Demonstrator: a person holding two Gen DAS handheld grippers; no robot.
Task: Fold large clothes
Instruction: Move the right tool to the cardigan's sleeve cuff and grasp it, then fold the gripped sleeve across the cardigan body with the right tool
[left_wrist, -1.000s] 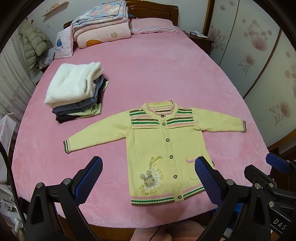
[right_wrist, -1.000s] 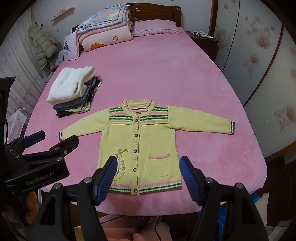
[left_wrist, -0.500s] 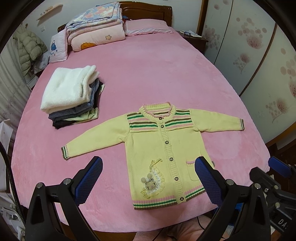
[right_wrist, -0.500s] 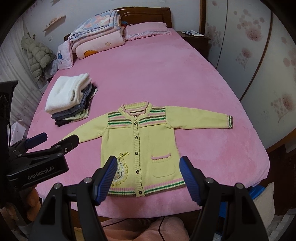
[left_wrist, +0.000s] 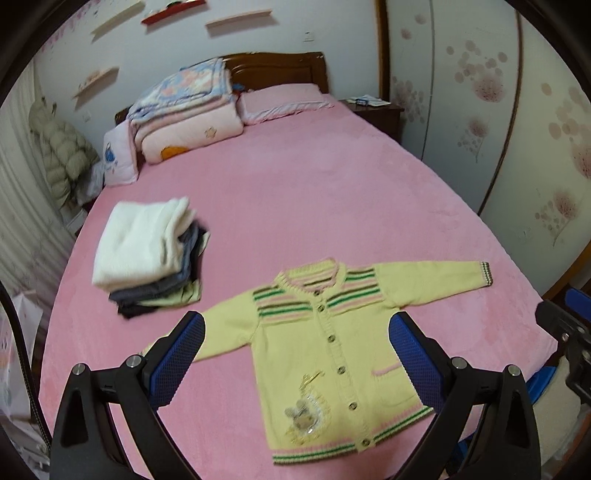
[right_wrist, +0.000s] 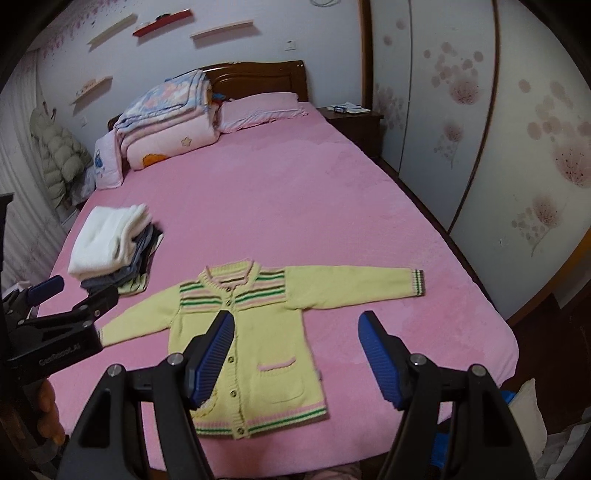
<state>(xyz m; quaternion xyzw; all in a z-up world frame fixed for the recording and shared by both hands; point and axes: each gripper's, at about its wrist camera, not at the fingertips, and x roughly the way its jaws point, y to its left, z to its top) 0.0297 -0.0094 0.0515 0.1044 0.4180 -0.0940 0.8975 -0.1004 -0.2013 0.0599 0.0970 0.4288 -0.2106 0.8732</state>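
Both my tongs, left (left_wrist: 295, 354) and right (right_wrist: 295, 354), have lifted back, spread and empty; cardigan (left_wrist: 332, 350) lies flat at the bed's (left_wrist: 295, 192) near edge. Risk: a careless grab drags it off.

Black angular arms with silver screws on the left claw (left_wrist: 295, 354) and right claw (right_wrist: 295, 354), blue ribbed pads (right_wrist: 212, 356), white lettering.

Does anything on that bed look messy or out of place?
Only slightly: the stack of folded clothes leans, its layers fanned out unevenly. The yellow cardigan lies flat, buttoned, sleeves spread, on the pink bed. Nothing looks spilled or damaged.
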